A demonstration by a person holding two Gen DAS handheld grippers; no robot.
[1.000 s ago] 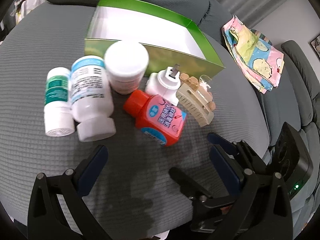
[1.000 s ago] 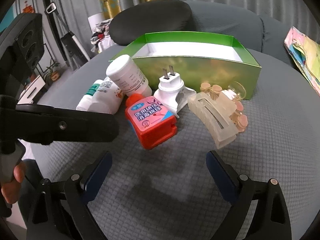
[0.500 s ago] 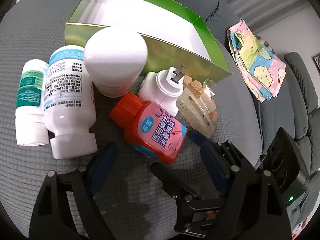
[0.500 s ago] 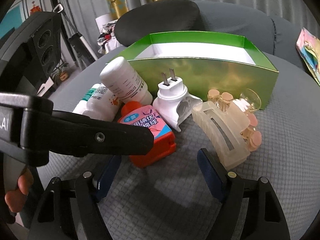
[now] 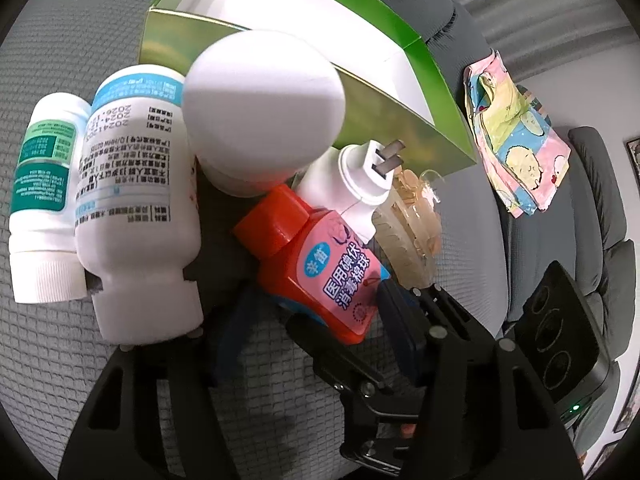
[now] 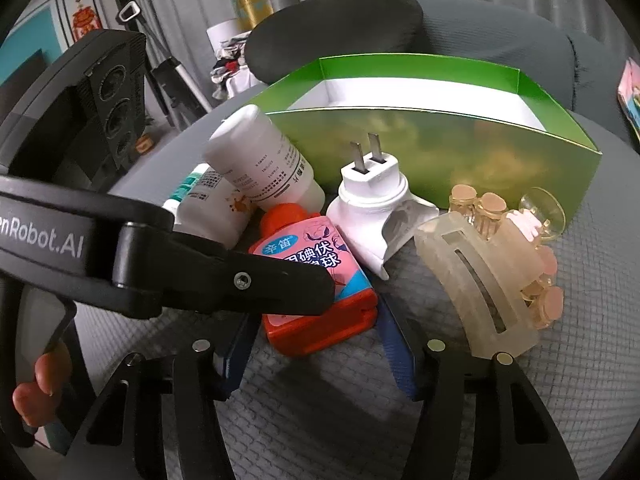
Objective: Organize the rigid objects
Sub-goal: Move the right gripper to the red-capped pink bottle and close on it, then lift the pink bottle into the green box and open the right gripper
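Observation:
A red bottle with a pink label (image 5: 320,272) (image 6: 316,272) lies on the grey cushion among the other items. My left gripper (image 5: 312,298) is closing with the bottle's base between its blue pads; the pads look just short of pressing. From the other side my right gripper (image 6: 314,320) is closing around the same base, also without a clear press. Each gripper's black finger crosses the other's view. Beside the bottle lie a white plug-in unit (image 6: 372,208) and a translucent hair claw (image 6: 480,280).
An open green box (image 6: 440,148) stands just behind the pile. Three white bottles lie left of the red one: a large one (image 5: 136,208), a small green-labelled one (image 5: 44,200) and one showing its round end (image 5: 264,108). A colourful cloth (image 5: 516,136) lies at right.
Both grippers have come forward and down onto the red bottle. Their jaws have narrowed from wide apart to close around its base.

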